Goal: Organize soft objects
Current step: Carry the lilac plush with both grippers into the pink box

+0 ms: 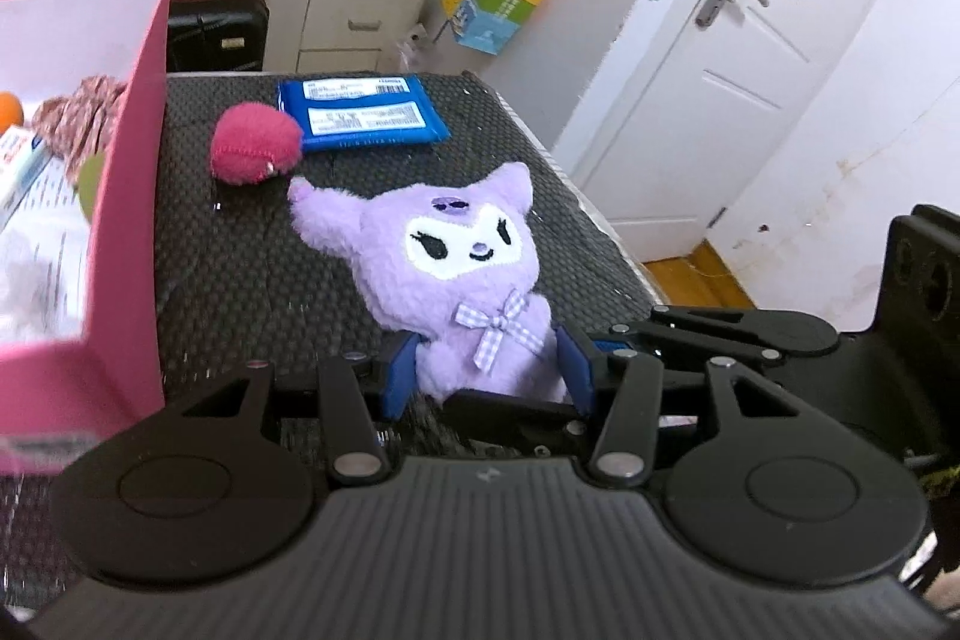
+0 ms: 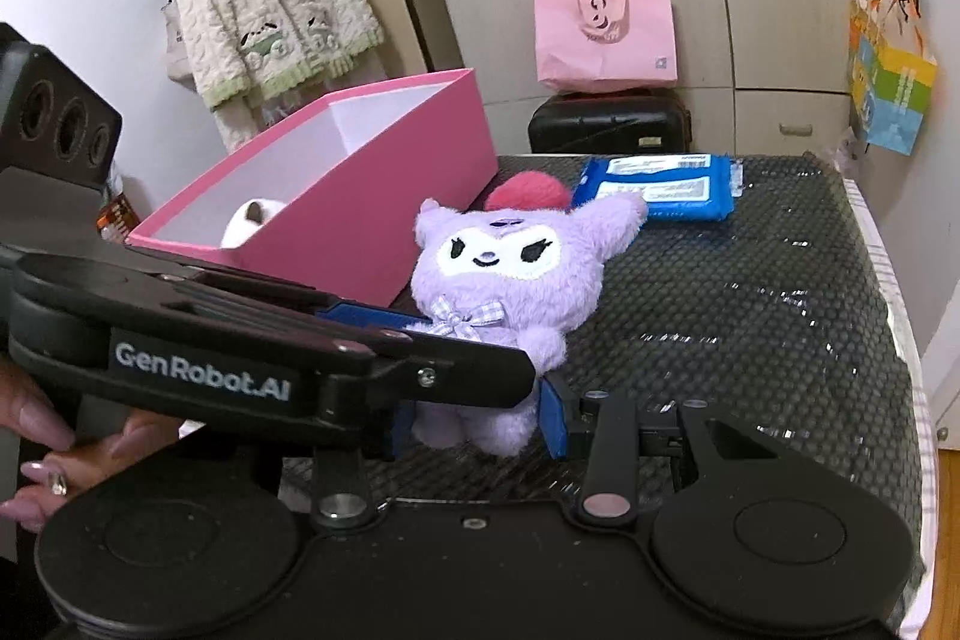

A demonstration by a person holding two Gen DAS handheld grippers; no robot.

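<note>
Left gripper (image 1: 489,370): its blue pads sit on either side of the purple plush toy (image 1: 462,256), pinching the lower body just under the checked bow; seen from the right wrist camera, this tool reaches in from 9 o'clock across the toy's middle.
Right gripper (image 2: 480,415): its blue pads flank the toy's feet; the right pad (image 2: 553,415) lies against the leg, while the left one is mostly hidden behind the other tool, so it looks like a pinch on the legs but this is not certain.
Purple plush toy: held between both tools over the dark mesh table (image 2: 780,316), face toward the cameras, ears at 12 o'clock; whether its feet touch the mesh cannot be told.
Pink box (image 2: 372,220): open-topped, just beside the toy at 10 o'clock in the right wrist view and at 9 o'clock in the left wrist view, with other items already inside.
Red plush ball (image 1: 255,145): on the mesh at 11 o'clock from the toy, touching the blue packet (image 1: 360,112) behind it.
Step in hand: judged as carrying the toy toward the box, both tools sharing the load.
Next move: calls for lifting the toy above the box wall, bringing it over the opening, then spreading both sets of pads together so it drops in.
Care: soft fur gives under the pads; uneven release may leave it caught on the rim.
</note>
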